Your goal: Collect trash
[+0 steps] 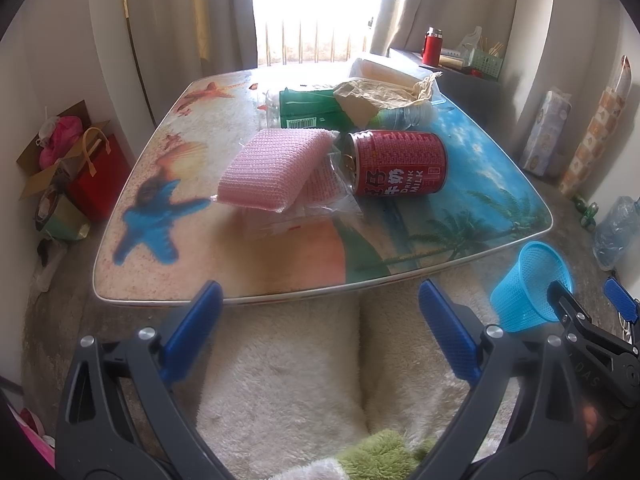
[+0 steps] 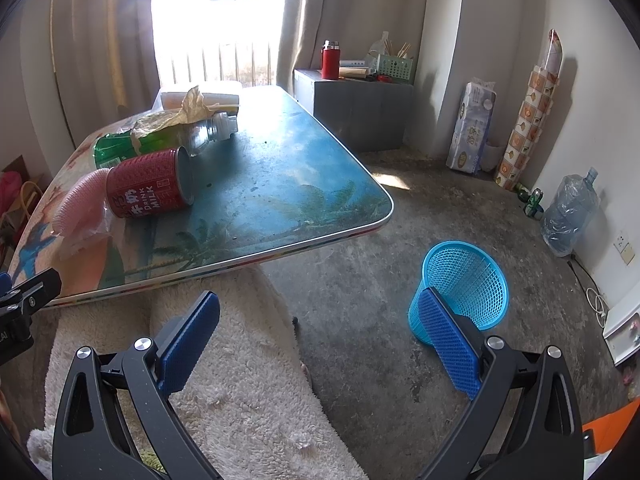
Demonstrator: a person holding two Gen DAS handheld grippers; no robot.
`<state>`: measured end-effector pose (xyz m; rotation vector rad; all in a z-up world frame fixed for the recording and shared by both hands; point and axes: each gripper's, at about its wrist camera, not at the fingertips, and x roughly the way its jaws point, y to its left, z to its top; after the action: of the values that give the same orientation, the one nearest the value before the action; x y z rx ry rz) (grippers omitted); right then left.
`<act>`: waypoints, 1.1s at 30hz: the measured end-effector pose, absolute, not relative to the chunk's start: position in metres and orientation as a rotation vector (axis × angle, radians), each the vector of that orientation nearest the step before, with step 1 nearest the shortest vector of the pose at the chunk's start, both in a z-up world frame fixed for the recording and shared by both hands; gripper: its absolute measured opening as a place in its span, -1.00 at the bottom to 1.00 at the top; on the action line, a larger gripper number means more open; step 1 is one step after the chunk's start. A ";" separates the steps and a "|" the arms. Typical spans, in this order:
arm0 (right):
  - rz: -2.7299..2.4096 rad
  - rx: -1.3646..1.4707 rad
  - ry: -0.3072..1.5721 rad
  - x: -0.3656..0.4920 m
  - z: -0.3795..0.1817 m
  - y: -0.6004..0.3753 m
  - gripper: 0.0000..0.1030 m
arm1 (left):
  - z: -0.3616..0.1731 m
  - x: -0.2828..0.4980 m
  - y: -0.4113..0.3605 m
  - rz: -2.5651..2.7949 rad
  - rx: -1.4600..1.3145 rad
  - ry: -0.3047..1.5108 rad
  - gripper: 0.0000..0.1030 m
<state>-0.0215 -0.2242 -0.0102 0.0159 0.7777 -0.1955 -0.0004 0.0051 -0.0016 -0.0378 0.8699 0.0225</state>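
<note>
Two grippers hang wide open and empty before the table (image 1: 132, 280): the left gripper (image 1: 320, 336) faces the pile, the right gripper (image 2: 320, 344) faces the floor; nearest lies a pink sponge (image 1: 272, 168) in clear wrap, soft and light, best pinched across its thickness; touching it, a red milk can (image 1: 400, 162) on its side, probably light, smooth and apt to roll, so grip across the barrel; behind, a green bottle (image 1: 308, 108) under crumpled paper (image 1: 380, 94); the blue mesh basket (image 2: 464, 284) stands empty on the floor.

"DRINK MILK" on red can (image 1: 400, 164)
</note>
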 end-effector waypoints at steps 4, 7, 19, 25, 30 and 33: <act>-0.196 0.016 0.780 -0.022 -0.011 -0.225 0.88 | -0.003 0.000 0.007 0.023 -0.036 0.872 0.84; -0.196 0.016 0.780 -0.021 -0.011 -0.224 0.88 | -0.003 0.000 0.006 0.024 -0.036 0.872 0.84; -0.198 0.018 0.785 -0.022 -0.012 -0.226 0.88 | -0.003 0.000 0.006 0.025 -0.035 0.872 0.83; -0.199 0.018 0.786 -0.023 -0.013 -0.226 0.88 | -0.003 0.000 0.006 0.025 -0.034 0.873 0.83; -0.202 0.019 0.790 -0.021 -0.015 -0.227 0.88 | -0.006 0.000 0.007 0.025 -0.031 0.877 0.84; -0.204 0.019 0.790 -0.020 -0.015 -0.226 0.88 | -0.006 0.000 0.007 0.025 -0.031 0.876 0.84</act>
<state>-0.0204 -0.2260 -0.0147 0.0189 0.7899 -0.2037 -0.0004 0.0073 -0.0057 -0.0311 0.8764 0.0255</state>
